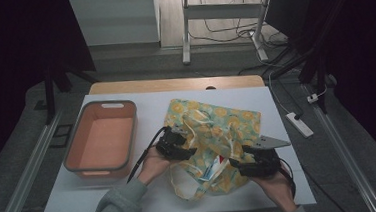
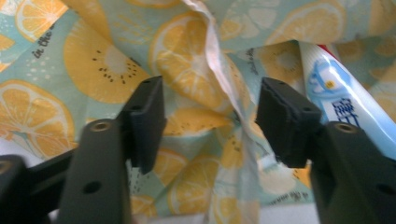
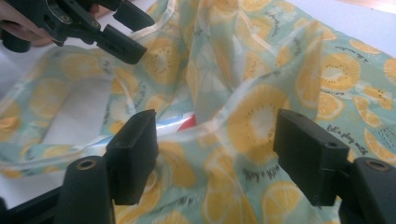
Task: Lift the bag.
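Presently, an orange basin sits at centre left of the high view on the white bench. Right of it, at frame centre, lies a lemon-print bag with a blue-and-white tube inside its mouth. Left tongs stand spread over a fabric fold, not pinching. Right tongs stand spread at the bag's lower right edge, holding nothing.

A salmon-pink rectangular plastic bin sits on the left of the white table. To its right lies a crumpled lemon-print fabric tote bag, with a blue-and-white tube inside it. The left gripper is at the bag's left edge, the right gripper at its near right corner.
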`<state>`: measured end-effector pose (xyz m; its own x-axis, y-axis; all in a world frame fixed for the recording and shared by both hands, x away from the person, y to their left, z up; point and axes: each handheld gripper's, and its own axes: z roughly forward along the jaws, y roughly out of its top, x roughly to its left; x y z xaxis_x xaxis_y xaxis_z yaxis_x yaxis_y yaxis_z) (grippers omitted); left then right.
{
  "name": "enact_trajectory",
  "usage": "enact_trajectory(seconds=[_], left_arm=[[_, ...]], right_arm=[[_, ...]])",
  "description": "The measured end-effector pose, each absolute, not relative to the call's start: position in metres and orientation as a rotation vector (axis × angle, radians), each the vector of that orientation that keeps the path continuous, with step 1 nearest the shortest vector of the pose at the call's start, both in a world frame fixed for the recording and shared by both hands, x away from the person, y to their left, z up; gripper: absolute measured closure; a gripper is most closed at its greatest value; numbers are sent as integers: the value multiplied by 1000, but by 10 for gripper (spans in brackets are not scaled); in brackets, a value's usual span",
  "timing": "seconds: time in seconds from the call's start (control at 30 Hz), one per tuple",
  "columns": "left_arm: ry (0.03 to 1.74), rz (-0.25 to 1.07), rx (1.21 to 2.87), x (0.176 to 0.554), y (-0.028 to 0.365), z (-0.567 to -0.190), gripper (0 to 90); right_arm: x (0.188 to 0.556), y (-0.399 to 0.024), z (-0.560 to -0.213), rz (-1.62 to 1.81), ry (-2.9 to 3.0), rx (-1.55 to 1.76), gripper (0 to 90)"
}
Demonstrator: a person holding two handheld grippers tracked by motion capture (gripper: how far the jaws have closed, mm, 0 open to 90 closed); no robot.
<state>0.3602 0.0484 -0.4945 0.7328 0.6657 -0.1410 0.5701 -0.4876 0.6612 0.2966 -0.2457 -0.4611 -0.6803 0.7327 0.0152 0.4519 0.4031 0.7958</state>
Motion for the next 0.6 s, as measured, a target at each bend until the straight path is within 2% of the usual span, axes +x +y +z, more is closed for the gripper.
enact_trajectory(seconds=[0.17, 0.27, 0.33, 0.6], left_arm=[[946, 160, 2243, 364, 52, -501, 655], [935, 140, 2271, 362, 53, -502, 843], [927, 120, 2278, 360, 56, -500, 878], [897, 68, 2210, 341, 84, -478, 883]], right_arm=[[310, -234, -474, 1037, 2323, 1098, 210], [314, -235, -486, 1003, 2366, 1141, 251], [313, -237, -492, 966, 2386, 1170, 329], [305, -245, -502, 886, 2514, 1166, 828]])
